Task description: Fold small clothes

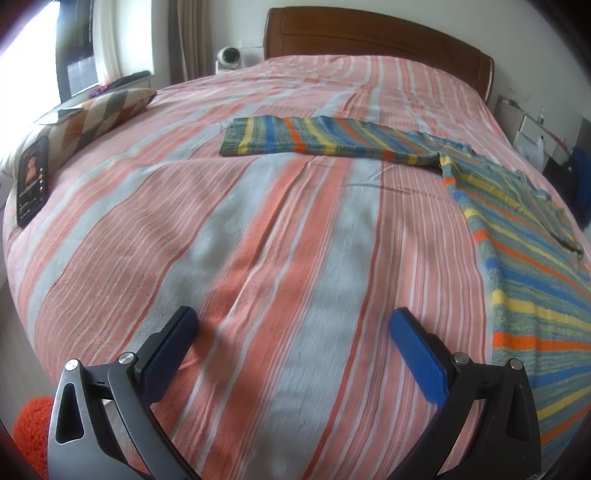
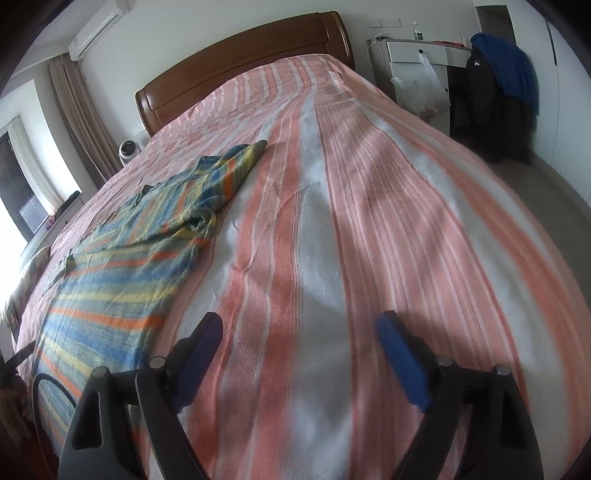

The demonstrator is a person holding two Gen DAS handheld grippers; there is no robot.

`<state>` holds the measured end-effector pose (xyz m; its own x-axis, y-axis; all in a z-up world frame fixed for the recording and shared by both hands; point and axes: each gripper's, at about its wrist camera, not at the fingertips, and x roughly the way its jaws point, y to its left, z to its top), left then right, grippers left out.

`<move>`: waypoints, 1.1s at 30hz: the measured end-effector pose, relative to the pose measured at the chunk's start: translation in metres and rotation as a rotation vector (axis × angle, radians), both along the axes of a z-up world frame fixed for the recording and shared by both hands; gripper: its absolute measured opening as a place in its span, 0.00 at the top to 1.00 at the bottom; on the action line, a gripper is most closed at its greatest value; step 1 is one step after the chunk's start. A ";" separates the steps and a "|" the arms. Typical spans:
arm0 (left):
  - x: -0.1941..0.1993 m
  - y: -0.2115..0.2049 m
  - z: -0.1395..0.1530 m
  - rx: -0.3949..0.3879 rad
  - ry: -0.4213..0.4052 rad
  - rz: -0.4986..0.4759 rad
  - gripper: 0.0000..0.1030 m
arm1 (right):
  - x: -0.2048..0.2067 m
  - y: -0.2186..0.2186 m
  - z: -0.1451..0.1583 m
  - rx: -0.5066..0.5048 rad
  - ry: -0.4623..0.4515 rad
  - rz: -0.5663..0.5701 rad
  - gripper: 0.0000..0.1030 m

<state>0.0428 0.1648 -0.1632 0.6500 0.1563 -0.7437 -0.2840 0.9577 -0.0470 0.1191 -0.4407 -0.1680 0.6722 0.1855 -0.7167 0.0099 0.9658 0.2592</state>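
Note:
A striped knit sweater (image 1: 517, 251) in grey-green, blue, yellow and orange lies flat on the bed, its body at the right and one sleeve (image 1: 314, 142) stretched out to the left across the middle. In the right wrist view the sweater (image 2: 122, 266) lies at the left, with its other sleeve (image 2: 229, 170) reaching up the bed. My left gripper (image 1: 293, 325) is open and empty over bare bedspread, left of the sweater's body. My right gripper (image 2: 299, 328) is open and empty over bare bedspread, right of the sweater's hem.
The bed has a pink, orange and grey striped bedspread (image 1: 258, 240) and a brown wooden headboard (image 1: 369, 33). A phone (image 1: 33, 181) and a patterned cushion (image 1: 99, 114) lie at the left edge. A white cabinet (image 2: 417, 55) and hanging dark clothes (image 2: 498, 92) stand right of the bed.

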 end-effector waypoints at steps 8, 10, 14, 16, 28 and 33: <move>0.000 0.000 0.000 0.001 0.001 -0.001 0.00 | -0.004 -0.001 -0.005 0.016 -0.022 -0.003 0.15; 0.000 0.000 0.000 0.002 0.001 -0.001 0.00 | -0.004 -0.001 -0.005 0.021 -0.022 -0.003 0.15; 0.000 0.000 0.000 0.001 0.000 -0.001 0.00 | -0.004 -0.001 -0.005 0.022 -0.023 -0.004 0.15; 0.000 0.000 0.000 0.002 0.001 -0.001 0.00 | -0.004 -0.001 -0.005 0.023 -0.024 -0.004 0.15; 0.002 0.033 0.047 -0.230 -0.063 -0.093 0.01 | -0.004 0.000 -0.005 0.011 -0.019 -0.005 0.15; 0.057 0.109 0.071 -0.321 -0.090 0.025 0.01 | -0.001 0.003 -0.007 -0.014 -0.008 -0.006 0.15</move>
<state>0.0996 0.2736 -0.0922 0.7143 -0.0597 -0.6973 -0.2883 0.8828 -0.3709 0.1181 -0.4380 -0.1745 0.6790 0.1714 -0.7138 0.0138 0.9692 0.2458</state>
